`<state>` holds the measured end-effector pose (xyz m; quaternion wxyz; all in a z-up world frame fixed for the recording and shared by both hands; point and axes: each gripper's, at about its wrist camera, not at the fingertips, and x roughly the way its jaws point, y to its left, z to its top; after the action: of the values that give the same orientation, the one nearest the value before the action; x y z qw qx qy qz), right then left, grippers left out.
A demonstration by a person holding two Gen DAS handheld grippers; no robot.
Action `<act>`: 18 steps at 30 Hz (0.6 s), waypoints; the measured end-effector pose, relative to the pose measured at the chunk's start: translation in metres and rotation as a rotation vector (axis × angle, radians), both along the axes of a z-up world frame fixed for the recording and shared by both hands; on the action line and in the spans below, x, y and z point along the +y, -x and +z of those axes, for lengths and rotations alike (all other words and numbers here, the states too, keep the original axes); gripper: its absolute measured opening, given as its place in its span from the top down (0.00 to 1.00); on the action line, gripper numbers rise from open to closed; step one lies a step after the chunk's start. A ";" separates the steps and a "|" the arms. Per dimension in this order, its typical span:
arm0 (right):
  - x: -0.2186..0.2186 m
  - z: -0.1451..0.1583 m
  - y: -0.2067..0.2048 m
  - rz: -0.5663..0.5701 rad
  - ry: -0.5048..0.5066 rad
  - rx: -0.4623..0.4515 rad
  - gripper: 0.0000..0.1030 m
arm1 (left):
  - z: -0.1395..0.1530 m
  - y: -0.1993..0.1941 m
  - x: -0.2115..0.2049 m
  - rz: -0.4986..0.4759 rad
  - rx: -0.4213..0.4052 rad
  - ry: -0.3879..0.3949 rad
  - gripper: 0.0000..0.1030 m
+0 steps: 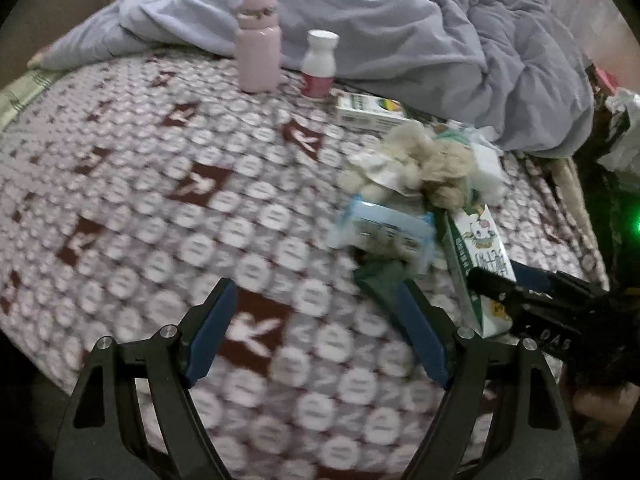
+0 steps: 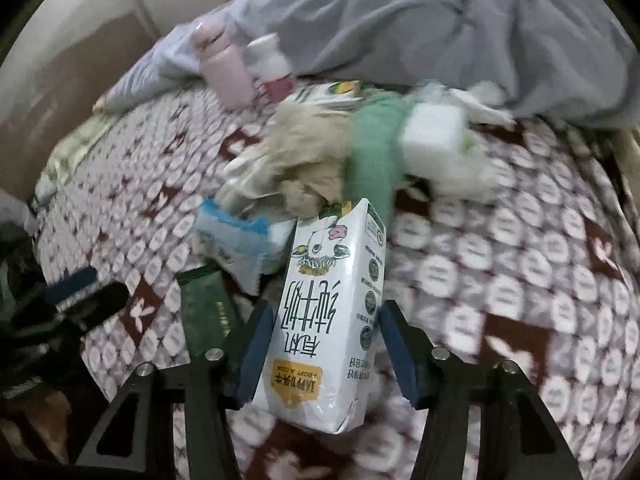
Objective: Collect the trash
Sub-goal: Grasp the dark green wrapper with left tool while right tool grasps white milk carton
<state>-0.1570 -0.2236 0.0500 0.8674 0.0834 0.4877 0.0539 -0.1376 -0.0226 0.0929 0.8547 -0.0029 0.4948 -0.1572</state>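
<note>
Your right gripper point(image 2: 324, 344) has its jaws around the white cow-printed milk carton point(image 2: 332, 300), left pad touching, right pad just clear. Your left gripper point(image 1: 316, 320) gapes empty, dark green wrapper point(image 1: 380, 284) beside its right finger.

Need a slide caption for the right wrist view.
Right gripper straddles a white milk carton lying beside the trash pile on a patterned bed.
</note>
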 end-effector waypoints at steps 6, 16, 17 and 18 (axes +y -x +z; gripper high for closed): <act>-0.051 0.017 0.025 -0.081 0.001 -0.040 0.48 | -0.023 -0.002 -0.037 -0.045 0.072 0.021 0.21; -0.083 0.004 0.040 -0.144 -0.019 -0.018 0.48 | -0.050 -0.013 -0.044 -0.023 0.176 0.121 0.81; -0.083 0.004 0.041 -0.141 -0.023 -0.024 0.48 | -0.047 -0.011 -0.043 -0.030 0.172 0.127 0.85; -0.084 0.005 0.042 -0.139 -0.030 -0.029 0.48 | -0.041 -0.008 -0.042 -0.043 0.163 0.137 0.87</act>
<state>-0.1994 -0.3080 0.0552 0.8746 0.1291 0.4674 0.0021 -0.1297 -0.0650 0.0518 0.8058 -0.0638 0.5507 -0.2081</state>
